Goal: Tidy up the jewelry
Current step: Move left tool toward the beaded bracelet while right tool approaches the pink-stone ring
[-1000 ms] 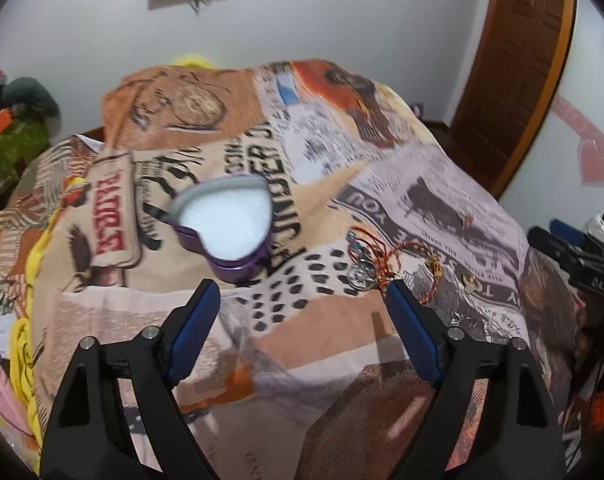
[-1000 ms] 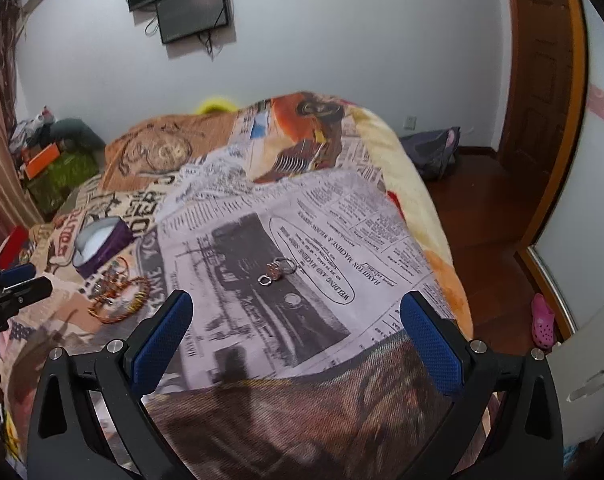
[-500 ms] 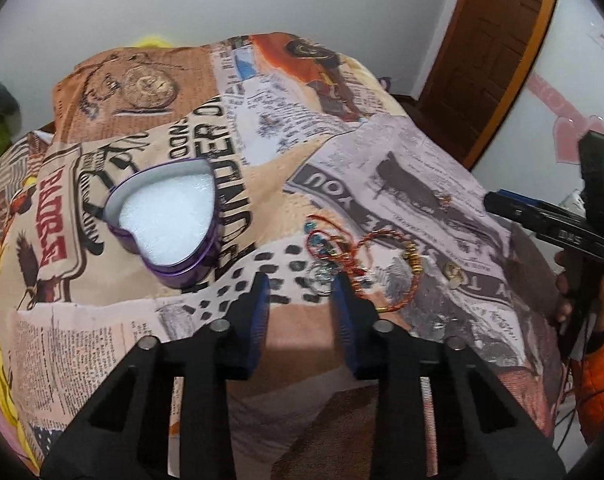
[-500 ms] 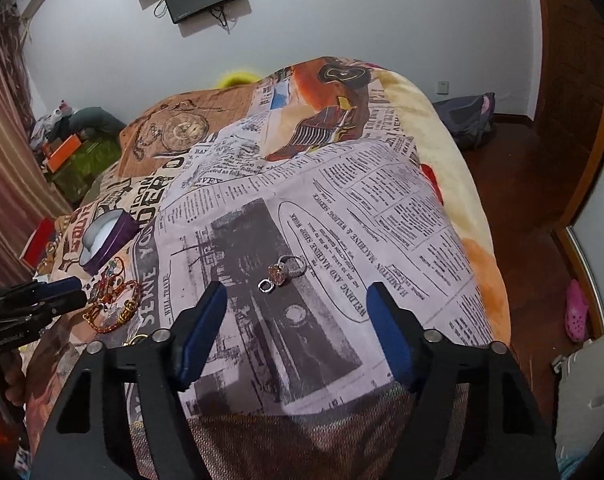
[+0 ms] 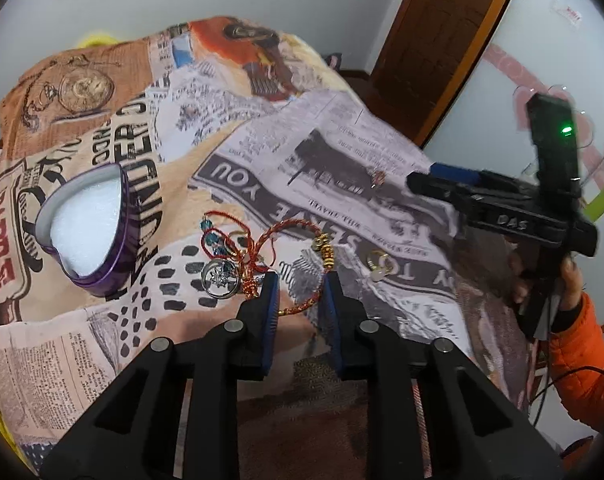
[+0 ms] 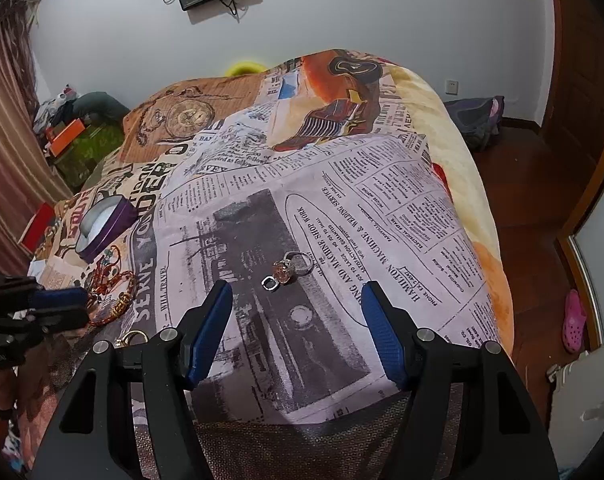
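Observation:
A purple heart-shaped box (image 5: 86,236) with white lining lies open on the newspaper-print bedspread; it also shows in the right wrist view (image 6: 104,227). A tangle of red cord bracelets with gold beads and a silver ring (image 5: 258,254) lies right of the box. My left gripper (image 5: 300,280) is narrowly open with the cord's near loop between its fingers. A gold ring (image 5: 379,264) lies further right. My right gripper (image 6: 297,300) is open just short of a ring with an orange stone (image 6: 292,266) and a small silver ring (image 6: 270,283).
The bedspread (image 6: 341,200) drops off at the right to a wooden floor (image 6: 529,216). A door (image 5: 441,40) stands at the back right. A pink shoe (image 6: 573,316) lies on the floor. Clutter sits by the curtain (image 6: 6,160) at the left.
My left gripper has narrowed and moved right and forward from the box to the red cord bracelets. My right gripper has narrowed a little and come closer to the rings.

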